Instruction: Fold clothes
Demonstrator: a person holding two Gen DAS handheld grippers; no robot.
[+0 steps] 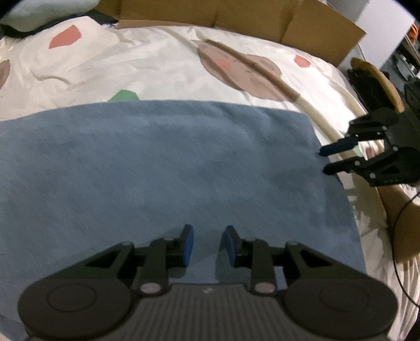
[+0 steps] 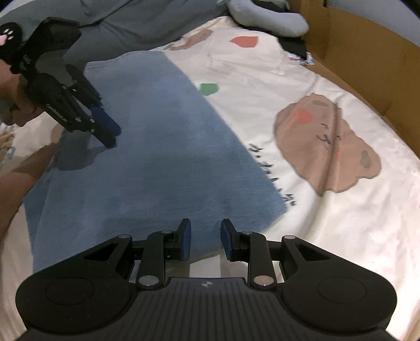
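**Blue cloth flat on the bed, both grippers empty**

So the blue cloth (image 1: 168, 168) is lying flat on my cartoon-print bedsheet (image 1: 147, 63), folded into a rough rectangle. From my left wrist camera its long axis runs left to right across the view; from the right one it stretches away from me toward the pillow (image 2: 267, 21). My left gripper (image 1: 207, 244) hangs over the near edge, fingers spread, nothing in them. My right gripper (image 2: 204, 242) sits at the cloth's short end, also spread and empty. Cardboard (image 1: 236, 15) lines the far side.
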